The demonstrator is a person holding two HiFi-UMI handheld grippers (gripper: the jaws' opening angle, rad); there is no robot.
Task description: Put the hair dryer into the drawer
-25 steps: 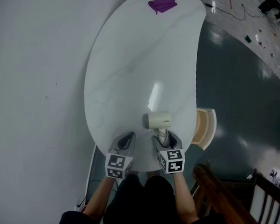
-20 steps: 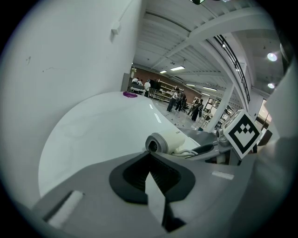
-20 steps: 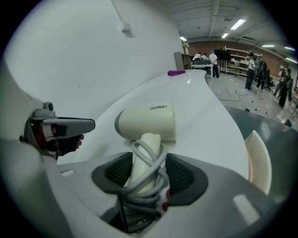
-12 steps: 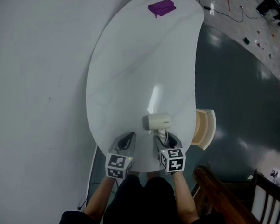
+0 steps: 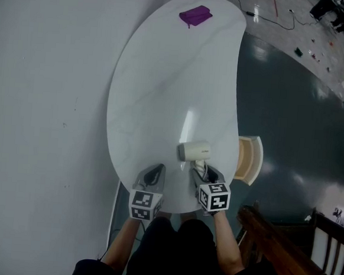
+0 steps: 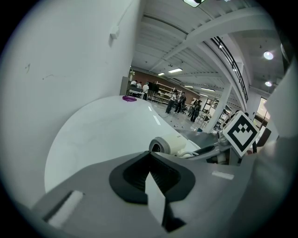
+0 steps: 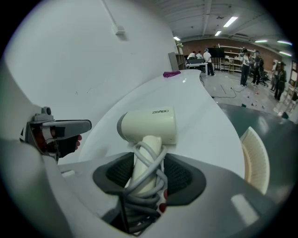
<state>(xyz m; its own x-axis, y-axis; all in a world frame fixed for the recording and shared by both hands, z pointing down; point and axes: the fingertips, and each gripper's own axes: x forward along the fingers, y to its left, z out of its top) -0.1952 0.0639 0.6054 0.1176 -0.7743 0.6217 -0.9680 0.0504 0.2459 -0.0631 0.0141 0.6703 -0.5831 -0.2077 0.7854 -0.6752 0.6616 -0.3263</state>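
Right gripper view: cream hair dryer (image 7: pixel 148 126), barrel crosswise, cord-wrapped handle toward table (image 7: pixel 195 107) near edge, clamped by just-closing right gripper (image 7: pixel 148 174); left gripper (image 6: pixel 150 162) jaws together.

White curved tbl (image 5: pixel 164 92), cream hair dryer (image 5: pixel 194 150) nr front edge, purple item (image 5: pixel 195 15) at far end, well apart

Left gripper (image 6: pixel 150 160): jaws together, empty. White table (image 6: pixel 102 130): cream hair dryer (image 6: pixel 170 145) near the jaws, purple item (image 6: pixel 129 98) at far end.
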